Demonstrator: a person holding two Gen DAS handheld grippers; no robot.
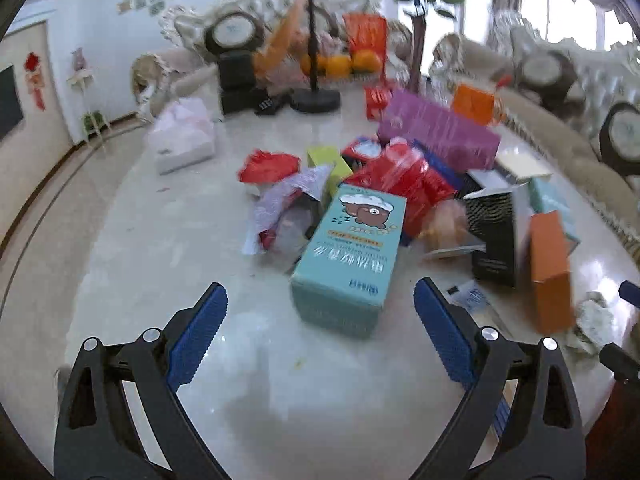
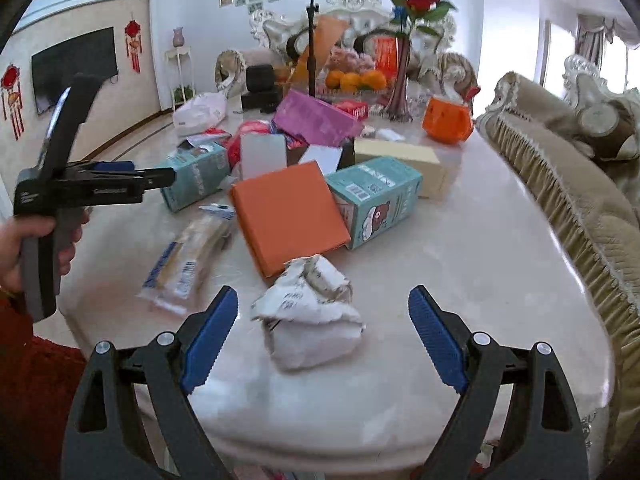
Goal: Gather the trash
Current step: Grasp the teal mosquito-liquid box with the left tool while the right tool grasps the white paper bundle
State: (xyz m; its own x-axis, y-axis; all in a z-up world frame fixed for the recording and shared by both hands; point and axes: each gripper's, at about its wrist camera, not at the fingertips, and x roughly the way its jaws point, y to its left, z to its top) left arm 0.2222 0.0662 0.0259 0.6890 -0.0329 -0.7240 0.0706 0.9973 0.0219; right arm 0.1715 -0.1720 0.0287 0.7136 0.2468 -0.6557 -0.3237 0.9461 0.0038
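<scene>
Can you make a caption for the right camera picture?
Open right gripper above crumpled paper on a table cluttered with boxes.

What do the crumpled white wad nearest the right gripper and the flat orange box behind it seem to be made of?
The crumpled white wad looks like thin matte paper or a soft mailer: sharp creases, folded flaps and faint print. The flat orange box looks like matte paperboard: straight edges, flat uniform face, no glare. Neither is certain from sight alone.
</scene>
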